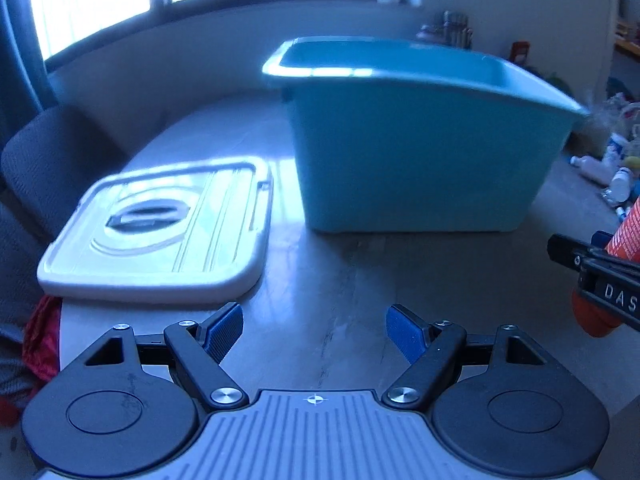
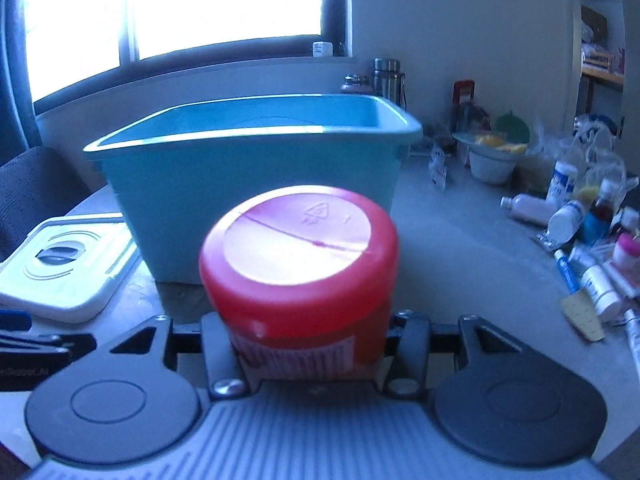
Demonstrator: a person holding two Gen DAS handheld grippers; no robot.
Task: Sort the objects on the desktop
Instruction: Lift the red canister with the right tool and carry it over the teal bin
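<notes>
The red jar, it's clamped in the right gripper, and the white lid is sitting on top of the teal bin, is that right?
Not quite. The red jar is clamped in the right gripper, but the white lid is off the teal bin: it lies flat on the table beside the open bin. The left wrist view shows this best.

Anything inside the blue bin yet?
Only the upper inner walls of the blue bin show, and they are bare. Its near wall hides the floor in both views, so I cannot tell. The red jar is outside it, in the right gripper.
</notes>
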